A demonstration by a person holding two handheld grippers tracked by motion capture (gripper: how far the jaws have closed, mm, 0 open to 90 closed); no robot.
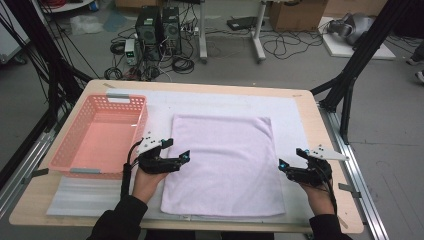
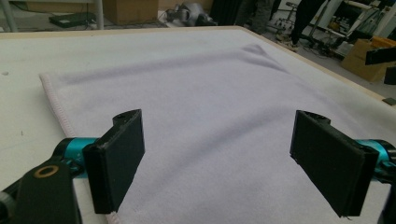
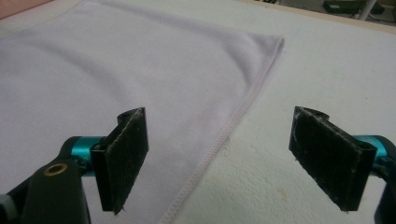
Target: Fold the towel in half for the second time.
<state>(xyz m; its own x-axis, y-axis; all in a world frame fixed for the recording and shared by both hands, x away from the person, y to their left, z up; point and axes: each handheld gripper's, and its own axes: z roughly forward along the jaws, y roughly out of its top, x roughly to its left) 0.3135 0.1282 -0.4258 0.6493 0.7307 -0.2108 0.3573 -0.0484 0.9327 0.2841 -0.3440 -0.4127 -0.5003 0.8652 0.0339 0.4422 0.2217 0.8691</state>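
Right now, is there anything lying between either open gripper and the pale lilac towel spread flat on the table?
Nothing visible does. The left gripper sits at the pale lilac towel's left edge and the right gripper at its right edge, both with jaws wide open and bare cloth ahead. The pink plastic basket stands off to the left.

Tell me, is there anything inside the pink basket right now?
No, the pink basket at the table's left shows a bare bottom in the high view, while the towel lies flat beside it.

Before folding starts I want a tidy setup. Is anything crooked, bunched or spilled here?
Nothing stands out. The towel lies flat and square on the table, the basket stands upright beside it, and both grippers are open.
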